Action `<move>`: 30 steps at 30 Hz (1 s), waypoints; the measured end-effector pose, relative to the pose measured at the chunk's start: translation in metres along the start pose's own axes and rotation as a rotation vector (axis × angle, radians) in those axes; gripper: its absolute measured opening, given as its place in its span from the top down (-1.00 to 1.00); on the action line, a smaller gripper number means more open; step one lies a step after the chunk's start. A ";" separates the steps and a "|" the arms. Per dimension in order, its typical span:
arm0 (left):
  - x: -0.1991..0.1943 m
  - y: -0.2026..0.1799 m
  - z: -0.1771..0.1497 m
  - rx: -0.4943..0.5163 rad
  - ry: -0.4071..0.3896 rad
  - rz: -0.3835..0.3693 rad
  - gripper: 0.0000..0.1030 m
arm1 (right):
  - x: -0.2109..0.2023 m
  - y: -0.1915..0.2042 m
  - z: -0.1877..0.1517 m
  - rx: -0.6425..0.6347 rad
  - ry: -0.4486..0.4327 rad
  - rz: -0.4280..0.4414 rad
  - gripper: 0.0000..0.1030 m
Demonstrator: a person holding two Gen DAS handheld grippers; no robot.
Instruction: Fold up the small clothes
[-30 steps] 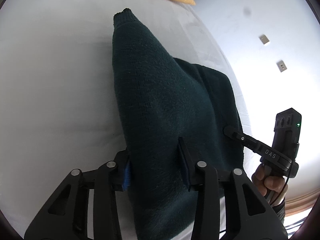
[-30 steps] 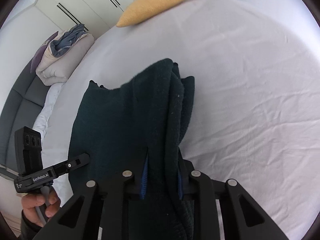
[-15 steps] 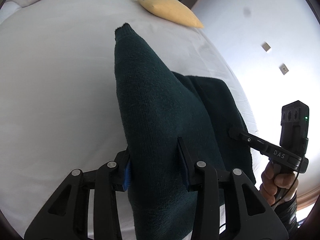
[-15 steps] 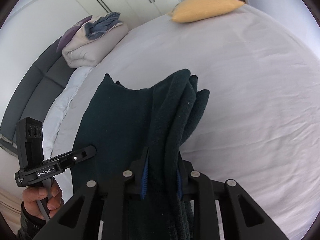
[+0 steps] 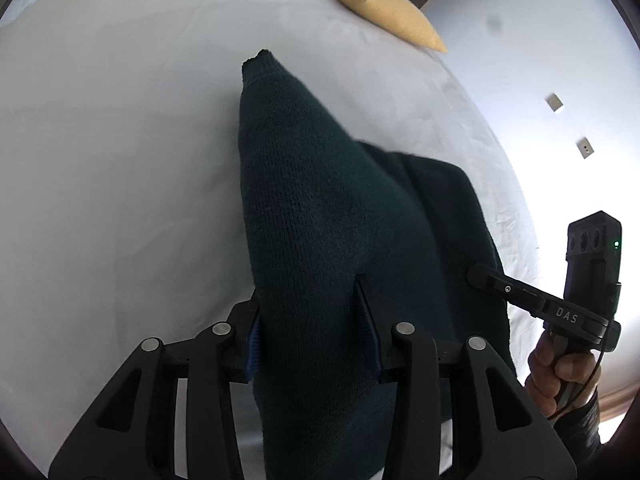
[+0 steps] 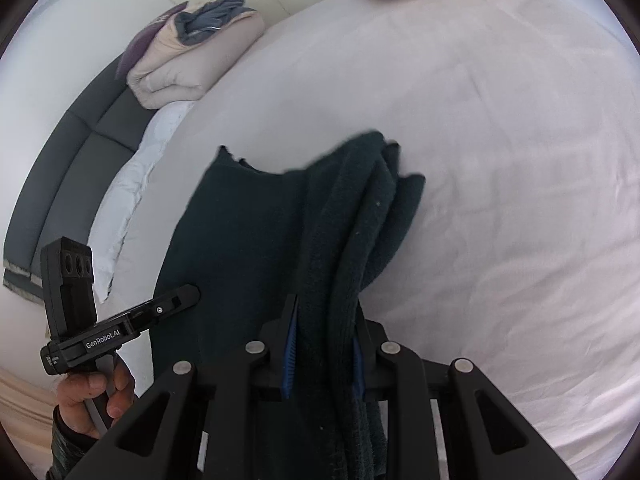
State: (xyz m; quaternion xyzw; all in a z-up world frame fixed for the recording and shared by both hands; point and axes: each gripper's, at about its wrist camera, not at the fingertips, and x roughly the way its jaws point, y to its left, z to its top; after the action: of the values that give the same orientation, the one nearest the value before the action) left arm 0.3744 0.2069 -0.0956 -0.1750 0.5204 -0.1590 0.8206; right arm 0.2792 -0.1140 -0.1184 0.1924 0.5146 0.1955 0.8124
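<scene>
A dark green knitted sweater hangs stretched between both grippers above a white bed. My left gripper is shut on one edge of it, with the fabric bulging between the fingers. My right gripper is shut on the bunched opposite edge of the sweater. The far end of the sweater trails toward the sheet. Each gripper shows in the other's view: the right one at the lower right, the left one at the lower left.
The white bed sheet spreads under the sweater. A yellow pillow lies at the far end. A folded beige duvet with clothes on it sits at the far left by a grey headboard. A white wall is on the right.
Both grippers have lifted and tilted up with the sweater, so more of the far bed and pillow shows. The grips have not changed.
</scene>
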 end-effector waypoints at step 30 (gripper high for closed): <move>0.025 -0.108 -0.038 0.229 -0.180 0.364 -0.32 | -0.012 -0.024 -0.043 0.108 -0.012 0.265 0.09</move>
State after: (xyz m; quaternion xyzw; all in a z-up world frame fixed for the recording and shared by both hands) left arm 0.3420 0.0955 -0.0818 0.0028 0.4466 -0.0500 0.8934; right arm 0.2384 -0.1358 -0.1379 0.3034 0.4894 0.2721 0.7710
